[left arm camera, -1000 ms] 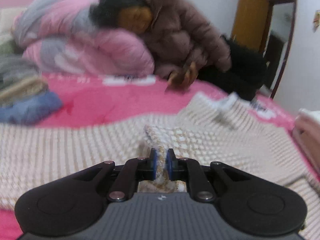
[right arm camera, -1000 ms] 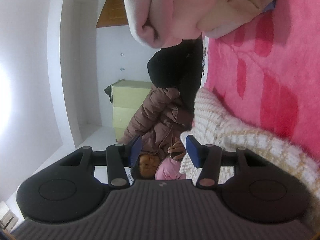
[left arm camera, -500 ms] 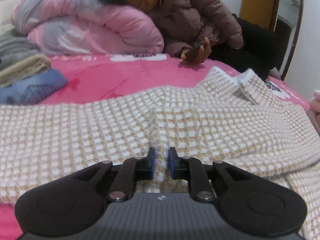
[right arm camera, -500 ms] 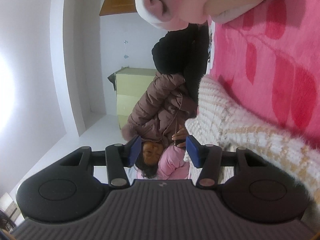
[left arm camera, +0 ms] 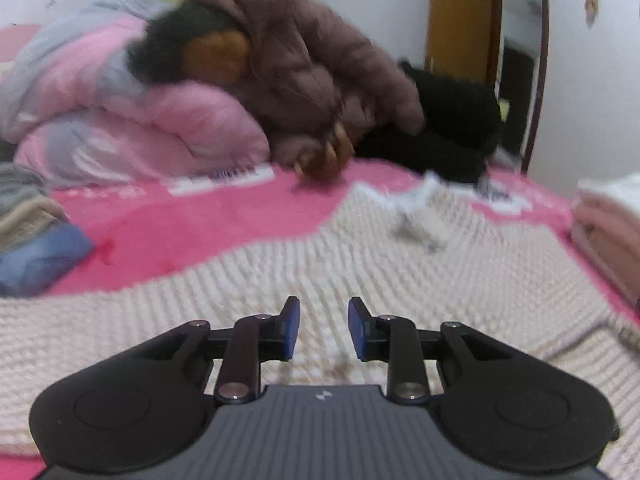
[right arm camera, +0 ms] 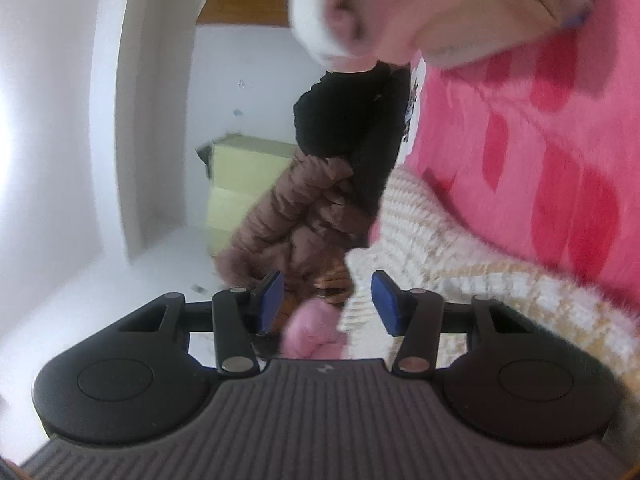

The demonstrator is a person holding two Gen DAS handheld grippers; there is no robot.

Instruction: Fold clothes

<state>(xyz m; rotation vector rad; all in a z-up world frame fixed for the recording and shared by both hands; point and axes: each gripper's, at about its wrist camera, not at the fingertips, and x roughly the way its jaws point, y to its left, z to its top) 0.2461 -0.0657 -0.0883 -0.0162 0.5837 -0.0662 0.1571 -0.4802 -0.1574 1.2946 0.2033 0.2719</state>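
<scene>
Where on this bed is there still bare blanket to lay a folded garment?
Free: the pink blanket between the cream sweater, the rolled quilt and the folded stack at left. Crowded: the sweater fills the near side, a person's hand rests behind it, and folded clothes sit at right.

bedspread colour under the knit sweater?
Pink bedspread with red leaf shapes, best in right wrist view.

I can't read any text, number or brand from either wrist view. The white strip (left arm camera: 222,181) printed on the pink bedspread (left arm camera: 200,224), far left of centre, carries dark marks too blurred for me to read. The small emblem (left arm camera: 323,395) on the left gripper's housing is a symbol, not lettering.
</scene>
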